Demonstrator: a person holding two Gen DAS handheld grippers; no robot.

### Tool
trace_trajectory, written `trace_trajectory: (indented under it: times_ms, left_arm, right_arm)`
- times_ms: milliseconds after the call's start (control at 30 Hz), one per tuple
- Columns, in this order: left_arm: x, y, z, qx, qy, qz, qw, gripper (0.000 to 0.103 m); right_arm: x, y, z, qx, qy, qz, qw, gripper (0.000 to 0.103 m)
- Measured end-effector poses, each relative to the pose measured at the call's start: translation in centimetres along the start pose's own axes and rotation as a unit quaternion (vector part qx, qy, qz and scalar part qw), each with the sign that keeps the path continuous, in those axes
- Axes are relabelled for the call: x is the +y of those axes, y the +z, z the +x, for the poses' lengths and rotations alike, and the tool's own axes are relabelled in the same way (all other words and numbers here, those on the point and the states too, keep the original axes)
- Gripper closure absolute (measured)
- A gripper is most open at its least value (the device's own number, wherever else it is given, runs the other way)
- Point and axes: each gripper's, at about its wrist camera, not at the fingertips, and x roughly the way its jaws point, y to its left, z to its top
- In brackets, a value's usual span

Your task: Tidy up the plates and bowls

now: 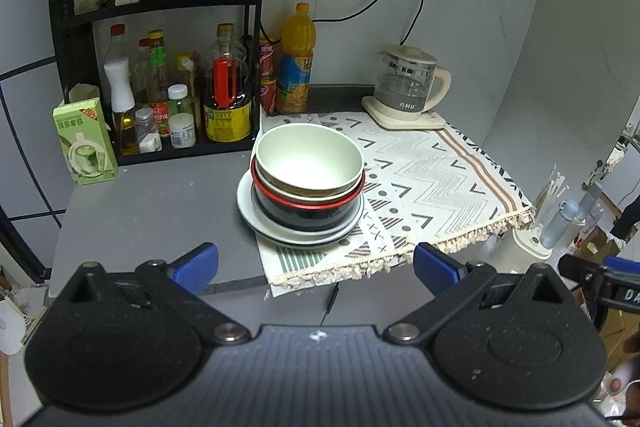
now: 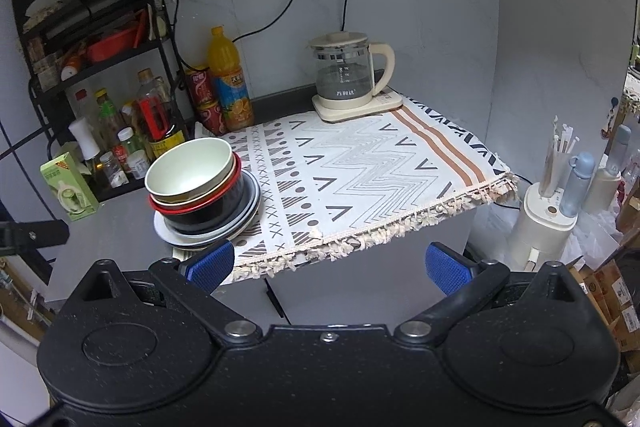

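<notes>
A stack stands at the left edge of the patterned cloth [image 1: 432, 175]: a pale green bowl [image 1: 308, 157] on top, nested in a beige bowl, then a black bowl with a red rim [image 1: 308, 205], all on white plates [image 1: 276, 231]. The right wrist view shows the same green bowl [image 2: 188, 167], red-rimmed bowl [image 2: 200, 207] and plates [image 2: 192, 237]. My left gripper [image 1: 316, 269] hangs open before the counter edge, short of the stack, nothing between its blue pads. My right gripper [image 2: 330, 265] is open too, lower right of the stack, holding nothing.
A black rack [image 1: 160, 39] of sauce bottles stands behind and left of the stack. A green carton [image 1: 86, 143], an orange juice bottle [image 1: 296, 59] and red cans are nearby. A glass kettle [image 1: 408, 87] sits at the cloth's far end. A white appliance [image 2: 540, 231] stands beyond the counter's right edge.
</notes>
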Motion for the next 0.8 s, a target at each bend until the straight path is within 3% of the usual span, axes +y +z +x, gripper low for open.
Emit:
trace_trajectory:
  times_ms: [800]
  left_arm:
    - [-0.36,-1.07,-0.60,0.007,0.007,-0.004,0.9999,0.000]
  right_arm:
    - [0.20,-0.10,-0.45,-0.006,0.011,-0.021,1.000,0.000]
